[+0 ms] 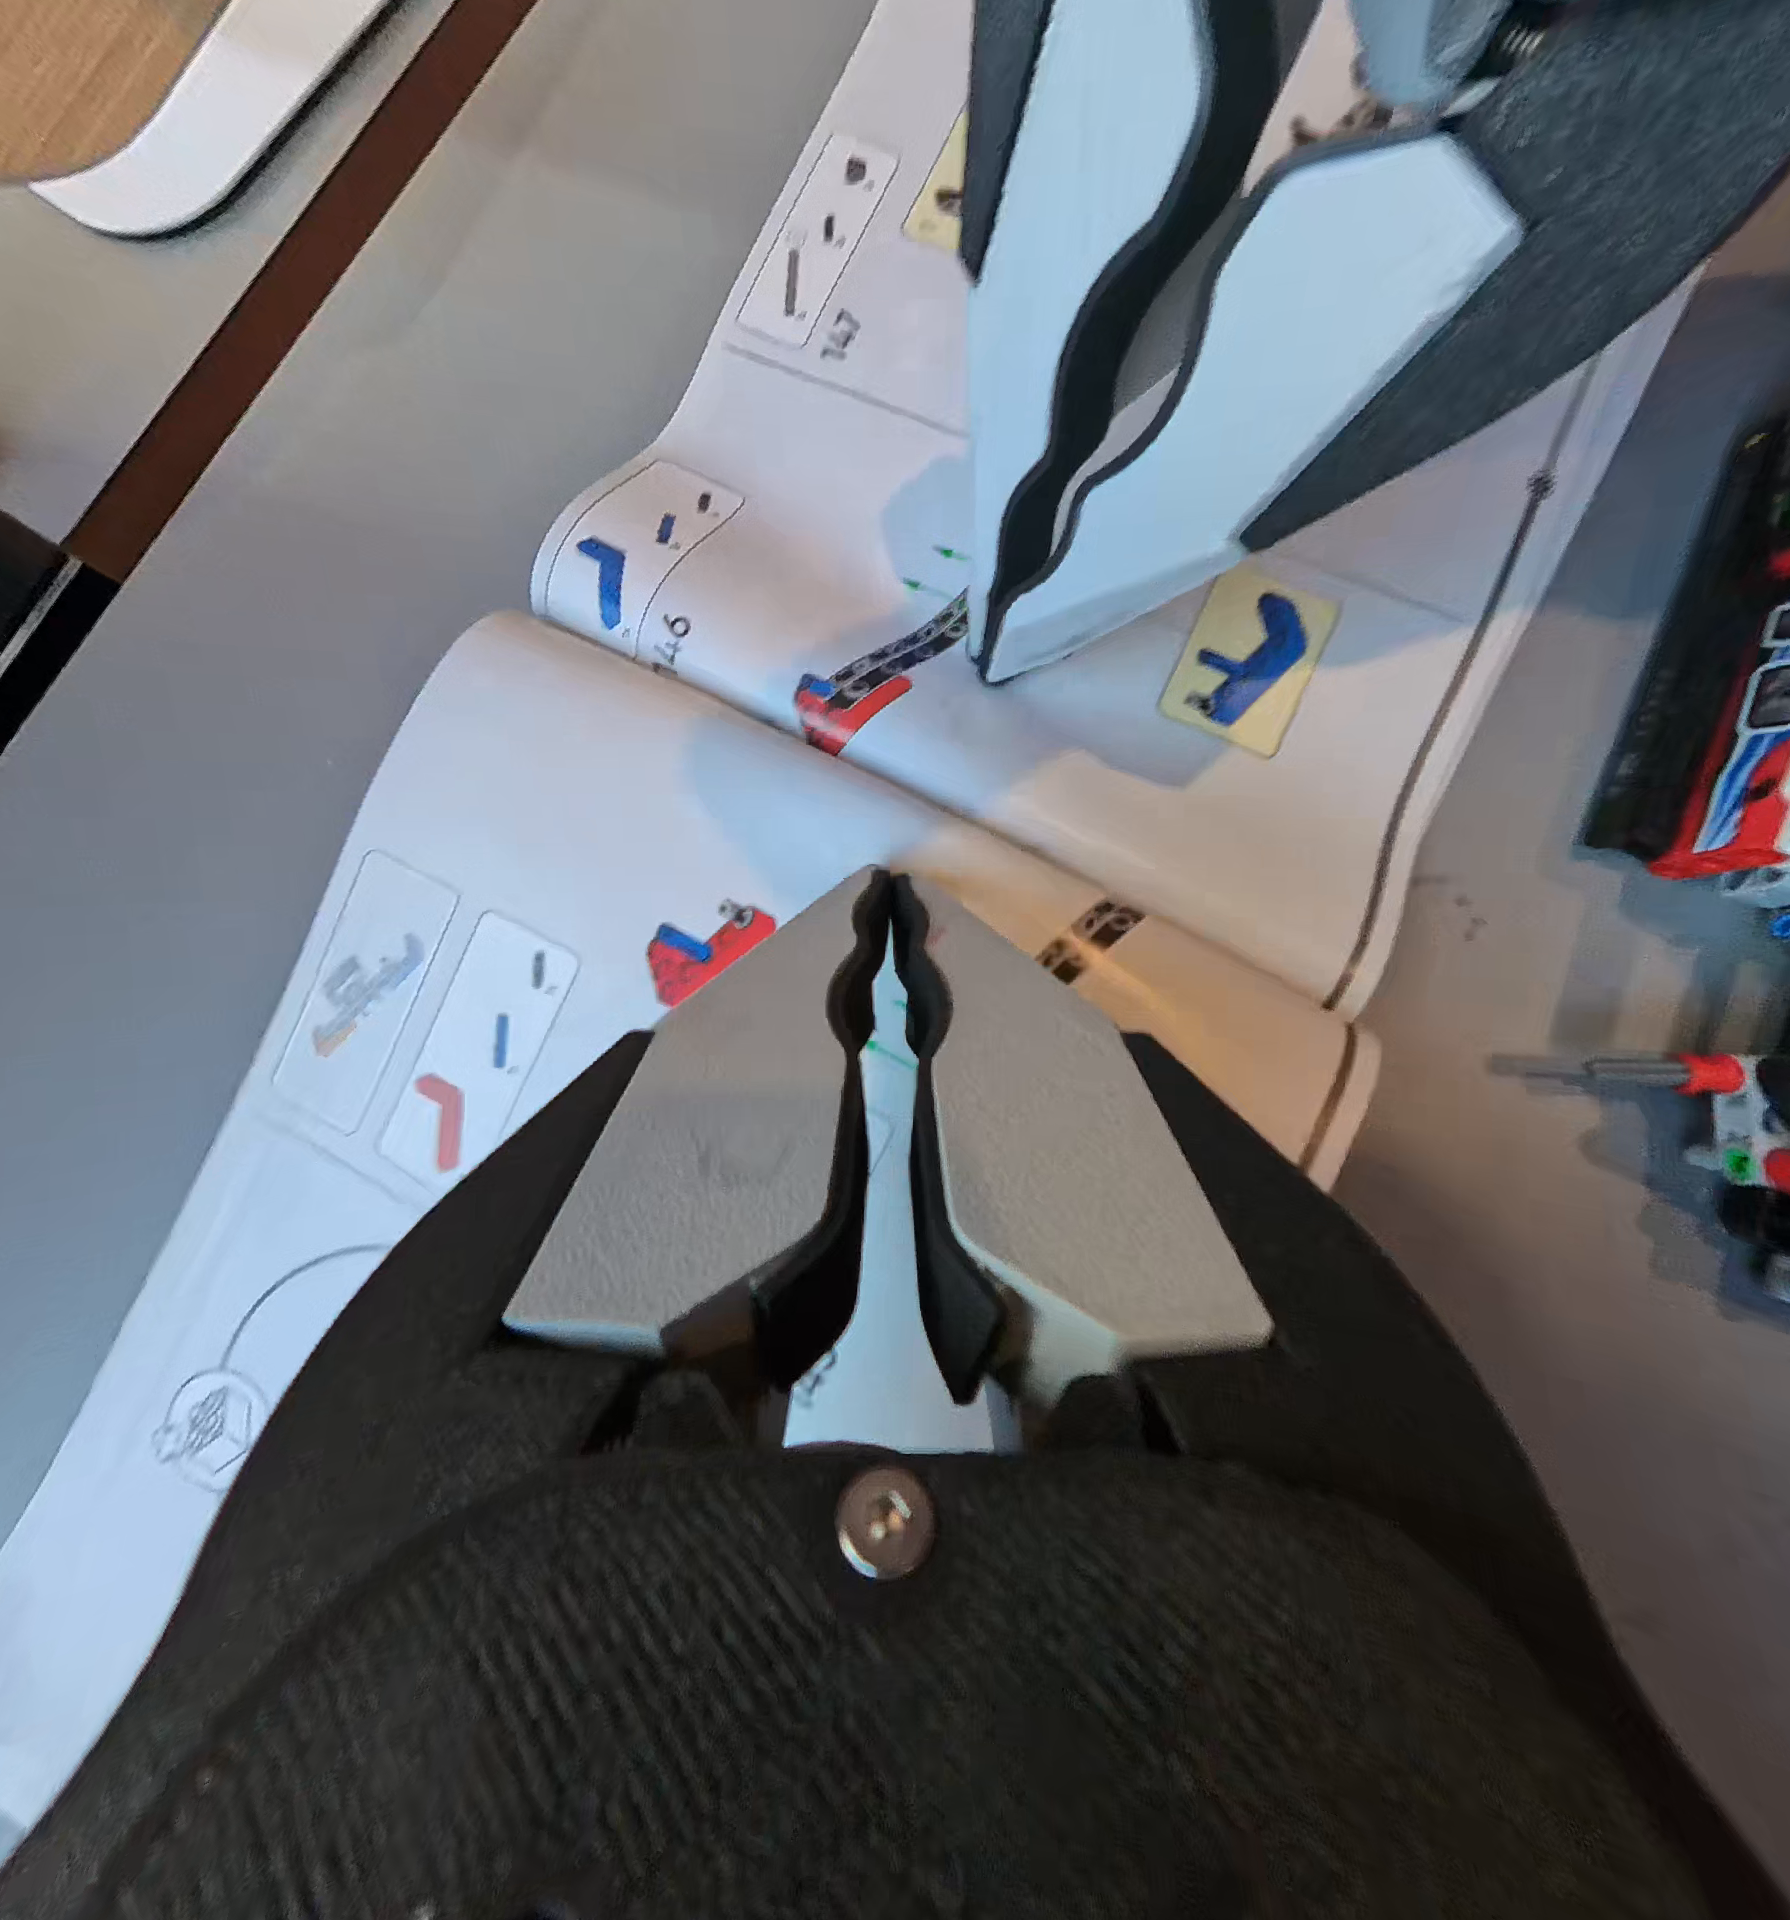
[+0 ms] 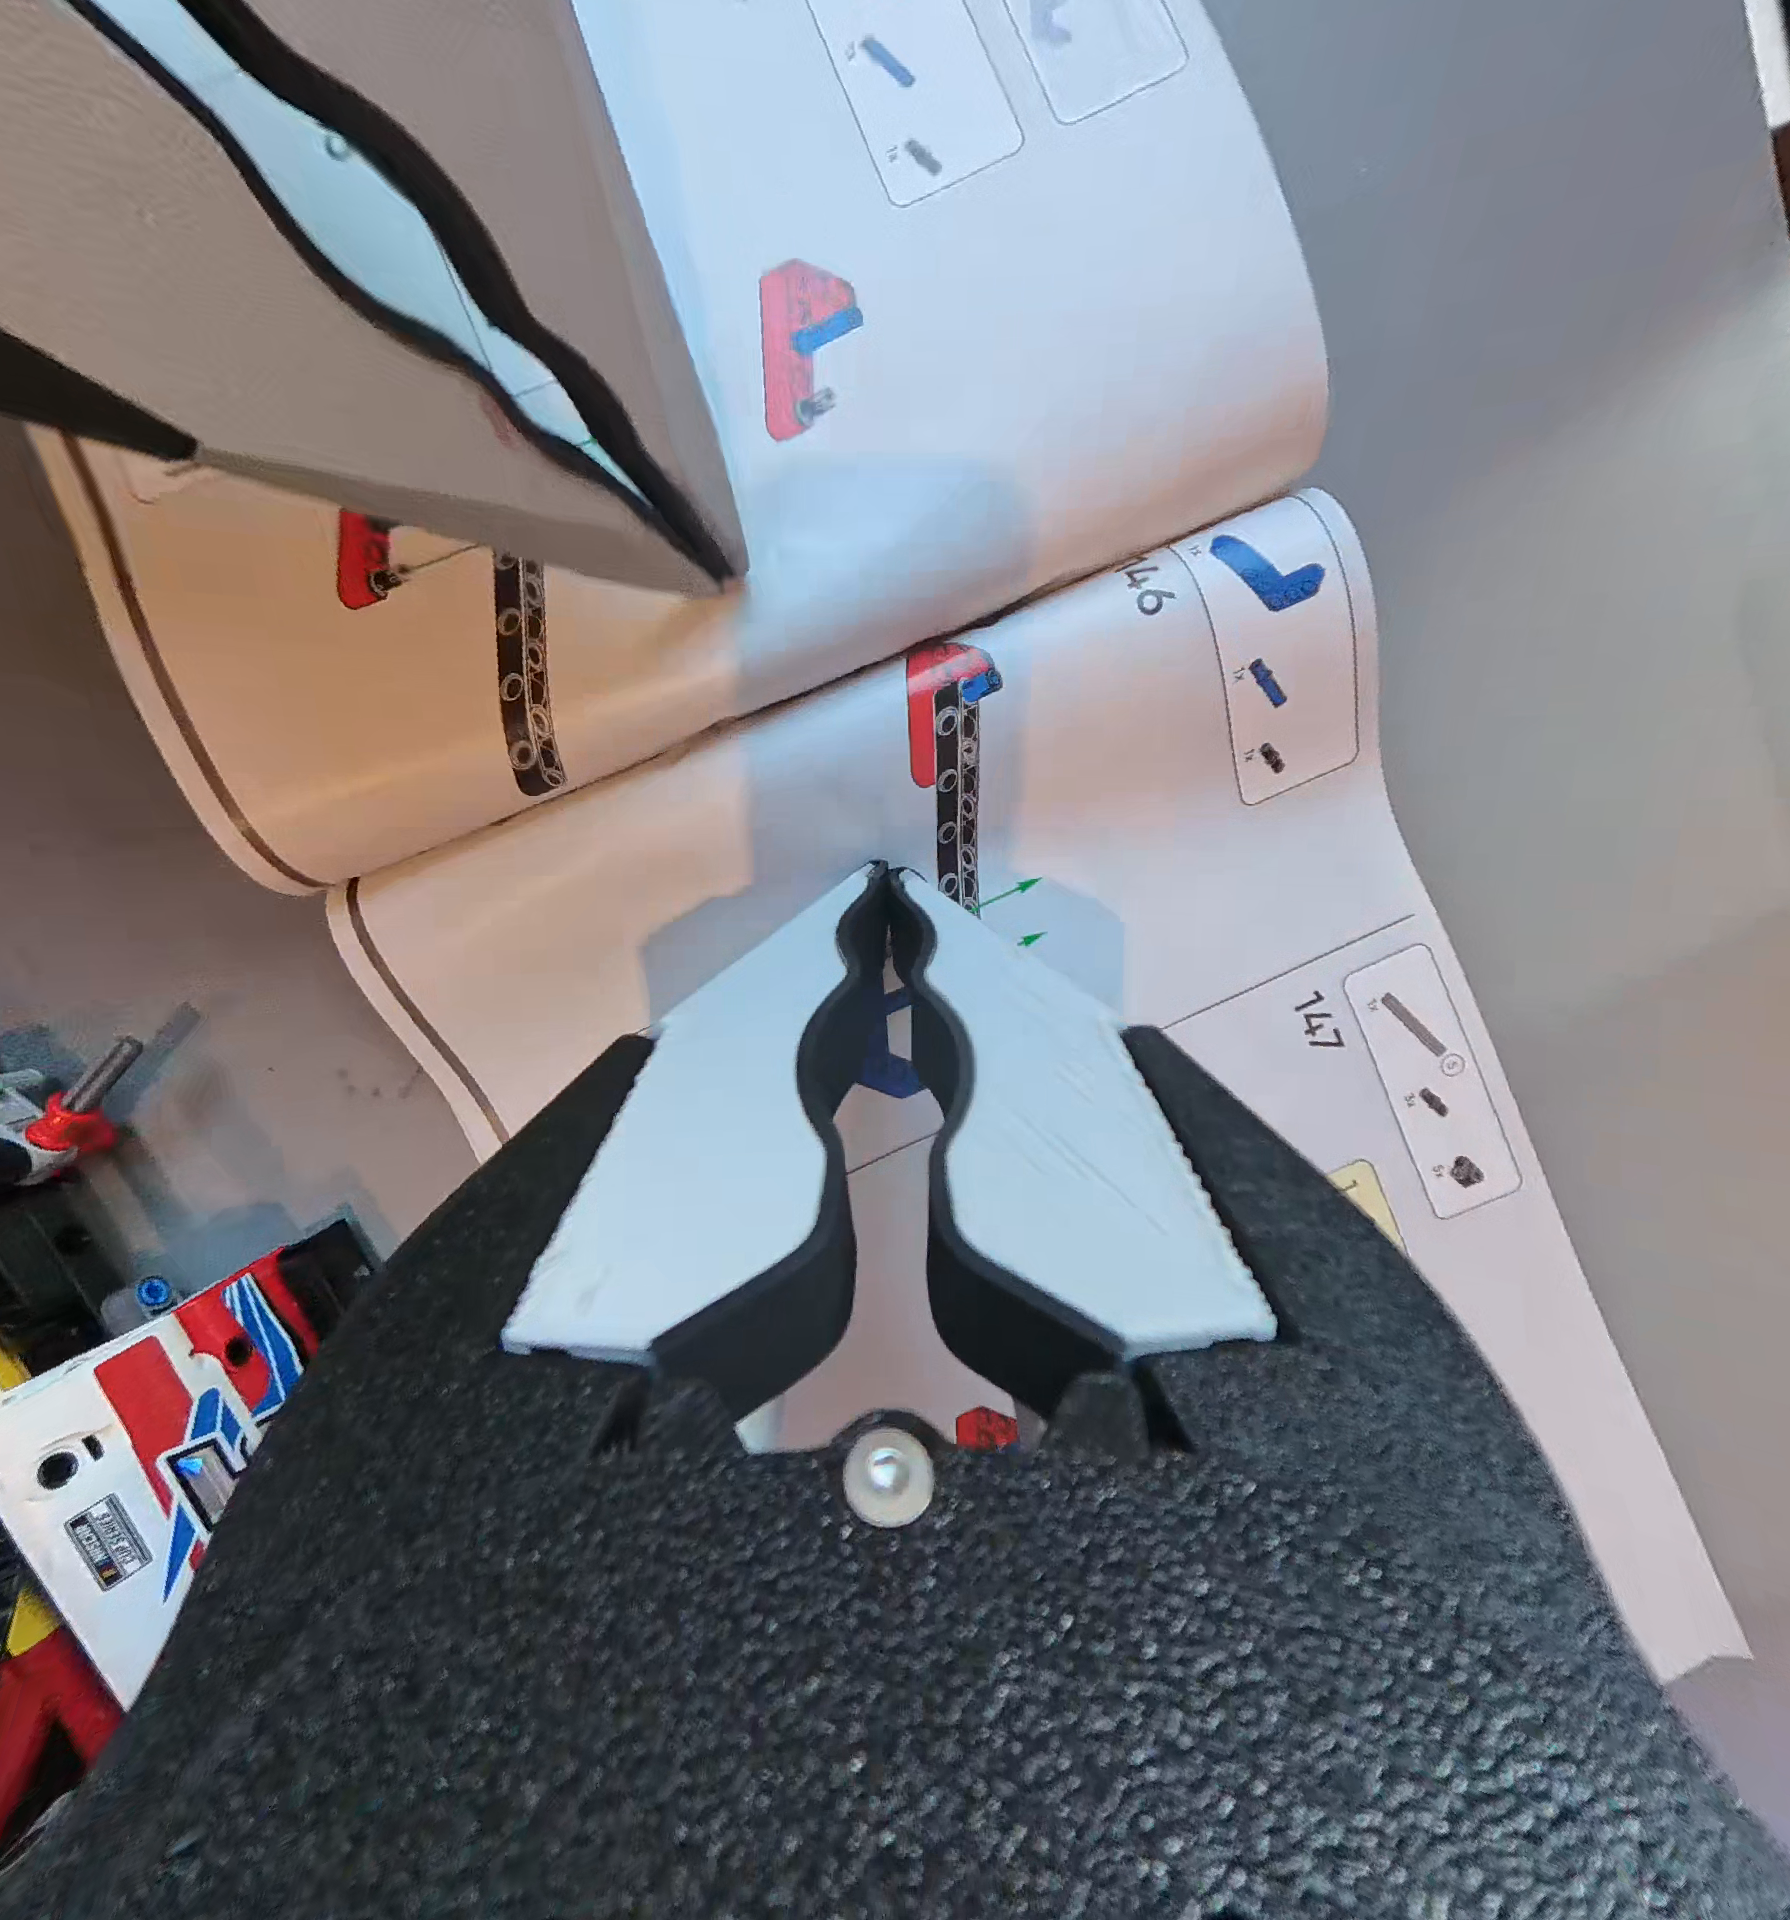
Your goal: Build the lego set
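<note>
My left gripper (image 1: 886,883) has its fingers pressed together, empty, above the near page of the open instruction booklet (image 1: 579,790). Farther off, my right gripper (image 2: 886,873) is likewise closed over the far page. The partly built lego model (image 1: 1743,665) sits right of the booklet on the grey table (image 1: 247,582).

Both feeds come to me bright and evenly lit, cool daylight with a warm orange cast along the booklet (image 1: 1130,997) fold. My claws throw soft grey shadows on the pages. Wide-angle bending curves the edges, and the lego model (image 1: 1764,665) at the border smears with blur.
</note>
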Motion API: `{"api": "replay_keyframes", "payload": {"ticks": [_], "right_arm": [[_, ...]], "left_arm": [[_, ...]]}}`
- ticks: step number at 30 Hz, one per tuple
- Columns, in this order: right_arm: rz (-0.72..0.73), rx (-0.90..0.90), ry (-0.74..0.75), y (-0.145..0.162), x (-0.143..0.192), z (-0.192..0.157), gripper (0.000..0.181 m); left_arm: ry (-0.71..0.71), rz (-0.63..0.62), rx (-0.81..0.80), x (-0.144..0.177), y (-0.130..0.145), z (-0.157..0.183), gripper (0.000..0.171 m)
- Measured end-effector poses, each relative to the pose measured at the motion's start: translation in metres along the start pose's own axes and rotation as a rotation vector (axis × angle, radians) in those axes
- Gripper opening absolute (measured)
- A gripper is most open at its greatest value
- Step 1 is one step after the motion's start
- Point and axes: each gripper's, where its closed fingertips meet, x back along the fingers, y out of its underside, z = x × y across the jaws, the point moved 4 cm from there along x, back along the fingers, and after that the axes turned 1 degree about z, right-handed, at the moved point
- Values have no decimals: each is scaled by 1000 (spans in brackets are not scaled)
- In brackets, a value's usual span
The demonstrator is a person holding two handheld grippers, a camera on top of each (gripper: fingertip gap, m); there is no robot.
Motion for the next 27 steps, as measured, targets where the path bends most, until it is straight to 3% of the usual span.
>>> {"api": "replay_keyframes", "payload": {"ticks": [5, 15, 21, 27], "right_arm": [[1, -17, -42, 1, -2, 1, 0], [22, -88, -62, -4, 10, 3, 0], [142, -17, 22, -17, 70, -9, 0], [366, 29, 42, -13, 158, -56, 1]], "left_arm": [[4, -43, 39, -2, 18, -11, 0], [-15, 10, 94, 5, 13, -12, 0], [11, 100, 77, 55, -3, 10, 0], [43, 176, -2, 140, 8, 74, 0]]}}
